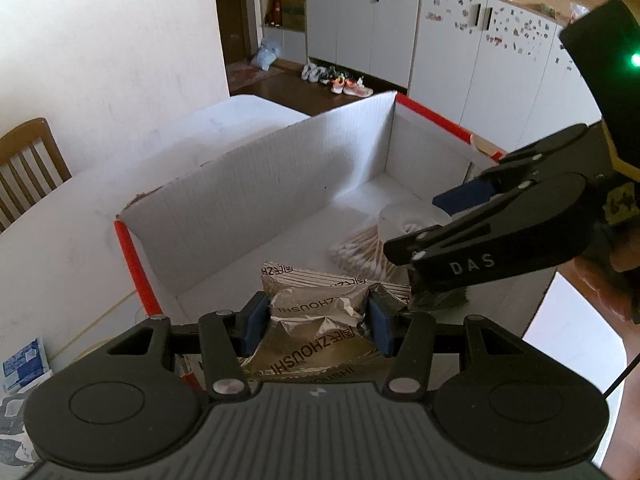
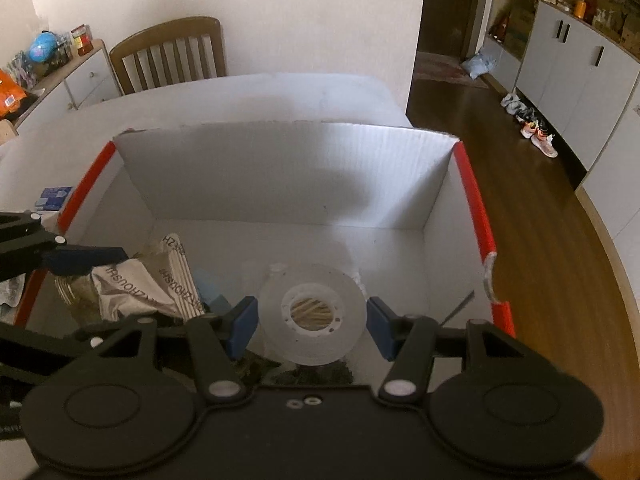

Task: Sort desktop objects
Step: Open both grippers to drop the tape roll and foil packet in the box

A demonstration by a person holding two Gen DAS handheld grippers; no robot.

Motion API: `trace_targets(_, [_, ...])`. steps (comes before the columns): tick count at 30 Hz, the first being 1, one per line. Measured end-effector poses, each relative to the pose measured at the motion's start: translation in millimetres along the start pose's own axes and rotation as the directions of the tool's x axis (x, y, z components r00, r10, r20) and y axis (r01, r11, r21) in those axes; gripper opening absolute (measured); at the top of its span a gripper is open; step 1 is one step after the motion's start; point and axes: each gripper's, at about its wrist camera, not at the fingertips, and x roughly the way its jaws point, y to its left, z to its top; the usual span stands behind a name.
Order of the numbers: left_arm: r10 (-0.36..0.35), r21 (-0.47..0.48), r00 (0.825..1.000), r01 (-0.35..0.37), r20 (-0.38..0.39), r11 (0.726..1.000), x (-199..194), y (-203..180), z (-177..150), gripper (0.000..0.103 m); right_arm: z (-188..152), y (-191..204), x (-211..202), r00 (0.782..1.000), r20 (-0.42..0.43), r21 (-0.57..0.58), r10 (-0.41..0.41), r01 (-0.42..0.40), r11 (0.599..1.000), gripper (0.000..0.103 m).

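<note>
A: Where's the foil packet (image 1: pixel 316 312)?
B: In the box (image 1: pixel 256 184), near its front-left corner, pinched by the left gripper (image 1: pixel 316 320). Light, crinkly, slippery; hold mid-body.
A: Right gripper (image 2: pixel 311 322)?
B: Wide around the tape roll (image 2: pixel 312 318), not touching.

- The left hand-held gripper (image 1: pixel 316 322) has its blue pads (image 1: pixel 256 322) closed against a silver foil packet (image 1: pixel 320 312).
- Ahead of it stands a white cardboard box (image 1: pixel 260 196) on the counter (image 1: pixel 60 240).
- Ahead to the right, the right hand-held gripper (image 1: pixel 436 224) hangs over cotton swabs (image 1: pixel 360 250).
</note>
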Motion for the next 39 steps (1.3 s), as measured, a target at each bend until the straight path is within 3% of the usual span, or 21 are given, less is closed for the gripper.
trace_targets(13, [-0.002,-0.023,0.998,0.0,-0.062,1.0,17.1,3.1,4.1,0.052,6.6,5.0,24.2,0.995,-0.102,-0.049,-0.015,0.01,0.999,0.059])
trace_targets(18, [-0.002,0.01,0.998,0.003,-0.07,1.0,20.4,-1.3,4.9,0.052,6.7,8.2,29.1,0.989,-0.144,-0.062,-0.034,0.025,0.998,0.059])
trace_targets(32, [-0.02,0.053,0.994,0.026,-0.112,0.998,26.2,-5.3,9.4,0.054,7.6,13.5,32.9,0.985,-0.166,-0.089,-0.046,0.032,0.996,0.059])
trace_targets(39, [-0.029,0.032,0.993,0.033,-0.117,0.999,25.1,-2.5,9.1,0.063,6.8,13.6,27.4,0.988,-0.15,-0.091,-0.046,0.032,0.995,0.065])
